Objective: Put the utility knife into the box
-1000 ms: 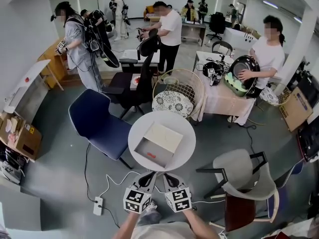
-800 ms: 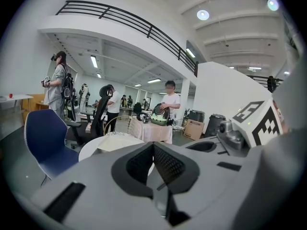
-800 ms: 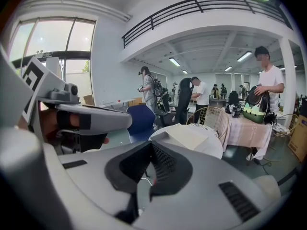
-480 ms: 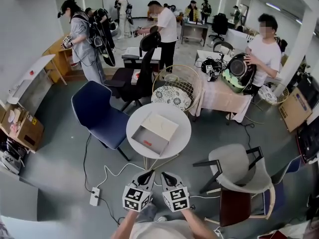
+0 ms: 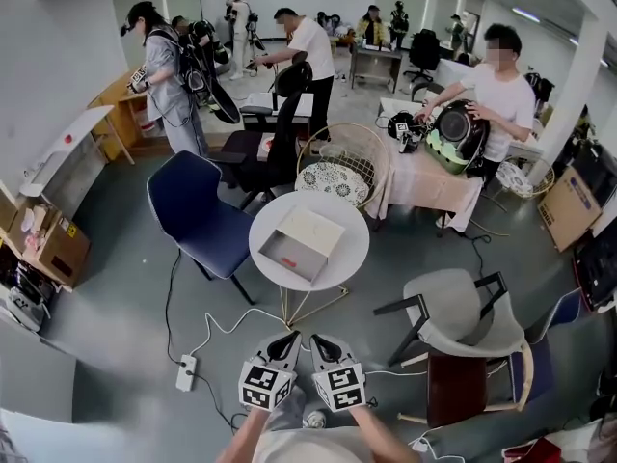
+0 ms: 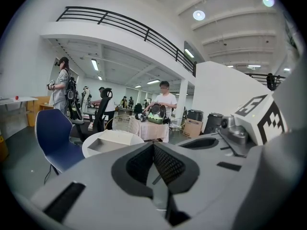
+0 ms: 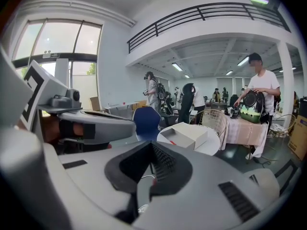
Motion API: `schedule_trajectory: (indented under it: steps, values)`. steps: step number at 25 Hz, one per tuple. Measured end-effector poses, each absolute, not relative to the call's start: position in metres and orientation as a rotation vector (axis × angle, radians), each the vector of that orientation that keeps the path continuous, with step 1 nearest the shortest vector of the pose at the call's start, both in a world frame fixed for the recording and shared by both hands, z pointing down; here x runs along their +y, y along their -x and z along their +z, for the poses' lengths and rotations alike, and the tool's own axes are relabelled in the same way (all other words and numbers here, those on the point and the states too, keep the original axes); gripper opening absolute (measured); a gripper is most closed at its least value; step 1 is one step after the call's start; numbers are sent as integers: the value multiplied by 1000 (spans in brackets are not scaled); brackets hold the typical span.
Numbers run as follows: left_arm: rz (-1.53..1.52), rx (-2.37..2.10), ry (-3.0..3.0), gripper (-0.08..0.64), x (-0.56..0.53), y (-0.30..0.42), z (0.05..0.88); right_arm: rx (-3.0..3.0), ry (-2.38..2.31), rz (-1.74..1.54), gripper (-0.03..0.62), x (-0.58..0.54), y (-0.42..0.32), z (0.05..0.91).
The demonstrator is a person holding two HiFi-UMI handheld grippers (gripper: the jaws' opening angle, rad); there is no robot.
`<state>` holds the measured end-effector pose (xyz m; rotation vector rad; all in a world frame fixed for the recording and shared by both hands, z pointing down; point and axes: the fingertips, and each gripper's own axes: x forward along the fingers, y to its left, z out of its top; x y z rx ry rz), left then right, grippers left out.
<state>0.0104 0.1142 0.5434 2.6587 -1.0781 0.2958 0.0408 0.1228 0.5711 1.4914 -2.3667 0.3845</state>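
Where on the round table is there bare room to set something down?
Widest patch: the round table's right rim, between the box and the grey chair. A thinner strip follows the far rim. The box crowds the left edge, toward the blue chair.

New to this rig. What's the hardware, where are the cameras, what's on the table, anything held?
No robot: a person holds a two-jaw gripper in each hand. The head view looks down from the person's head at the left gripper and right gripper, short of the round table. The other two views ride on the grippers, looking along their jaws. On the table stands an open white box with a small red item inside, too small to identify. Both grippers are shut and empty.
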Motion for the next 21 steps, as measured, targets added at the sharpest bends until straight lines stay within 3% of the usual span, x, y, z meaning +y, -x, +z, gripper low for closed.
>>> schedule_trajectory:
  steps: [21]
  values:
    - [283,-1096,-2671,12,142,8,544,-2370,-1482,338,15,149,-22,572]
